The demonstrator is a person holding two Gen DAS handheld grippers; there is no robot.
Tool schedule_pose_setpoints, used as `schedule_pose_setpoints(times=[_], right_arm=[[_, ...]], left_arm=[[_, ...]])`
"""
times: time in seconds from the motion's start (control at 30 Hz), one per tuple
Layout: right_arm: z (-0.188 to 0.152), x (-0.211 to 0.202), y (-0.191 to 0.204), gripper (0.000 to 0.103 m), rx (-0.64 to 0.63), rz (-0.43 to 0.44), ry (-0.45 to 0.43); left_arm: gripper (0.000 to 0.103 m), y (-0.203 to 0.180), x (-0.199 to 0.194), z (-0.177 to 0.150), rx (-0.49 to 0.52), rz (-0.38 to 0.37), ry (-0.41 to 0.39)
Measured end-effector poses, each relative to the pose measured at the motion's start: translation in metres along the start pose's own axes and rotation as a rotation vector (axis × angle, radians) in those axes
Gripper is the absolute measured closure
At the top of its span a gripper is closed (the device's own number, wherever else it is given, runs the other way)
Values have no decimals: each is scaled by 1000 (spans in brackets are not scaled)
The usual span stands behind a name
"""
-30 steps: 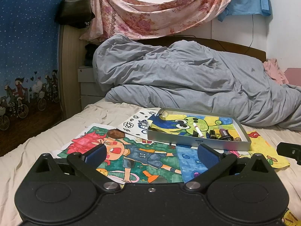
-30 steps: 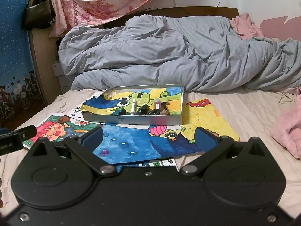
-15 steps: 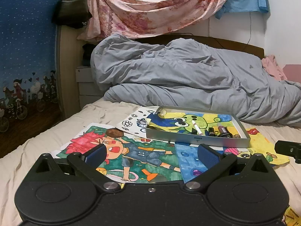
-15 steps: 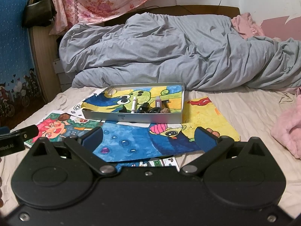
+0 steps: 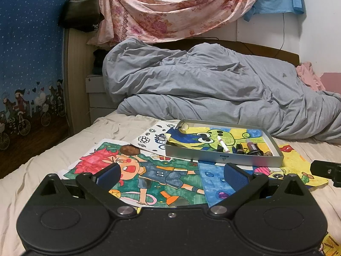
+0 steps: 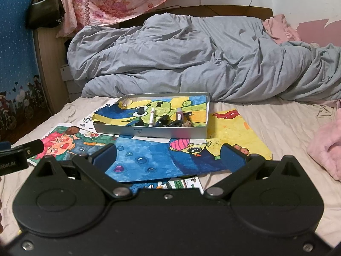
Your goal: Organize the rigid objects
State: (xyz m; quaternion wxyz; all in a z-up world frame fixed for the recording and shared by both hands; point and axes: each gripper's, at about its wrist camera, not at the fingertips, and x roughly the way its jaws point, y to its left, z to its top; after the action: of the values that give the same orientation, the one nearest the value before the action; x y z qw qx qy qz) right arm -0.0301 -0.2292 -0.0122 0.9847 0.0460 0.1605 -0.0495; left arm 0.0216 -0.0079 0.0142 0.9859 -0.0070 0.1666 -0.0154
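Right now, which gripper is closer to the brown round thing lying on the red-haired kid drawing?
Left. The left gripper hovers open just short of the brown round thing, which lies ahead and slightly left. The right gripper is open farther right, over the blue bubble drawing.

Rumpled grey duvet (image 5: pixel 213 89) across the bed, floral pink cloth (image 5: pixel 170 10) and black bag (image 5: pixel 82 12) hanging above.

Left claw (image 5: pixel 171 173) hanging wide open, empty, over coloured drawings (image 5: pixel 149 170) lying on the bed (image 5: pixel 42 170). Grey tin tray (image 5: pixel 223 159) sitting beyond, holding a white marker (image 5: pixel 222 143).
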Motion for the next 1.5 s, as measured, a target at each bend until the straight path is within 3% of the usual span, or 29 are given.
schedule_pose_setpoints(times=[1.5], right_arm=[[-3, 1, 0, 0, -4, 1, 13]], left_arm=[[1, -1, 0, 0, 8, 1, 4]])
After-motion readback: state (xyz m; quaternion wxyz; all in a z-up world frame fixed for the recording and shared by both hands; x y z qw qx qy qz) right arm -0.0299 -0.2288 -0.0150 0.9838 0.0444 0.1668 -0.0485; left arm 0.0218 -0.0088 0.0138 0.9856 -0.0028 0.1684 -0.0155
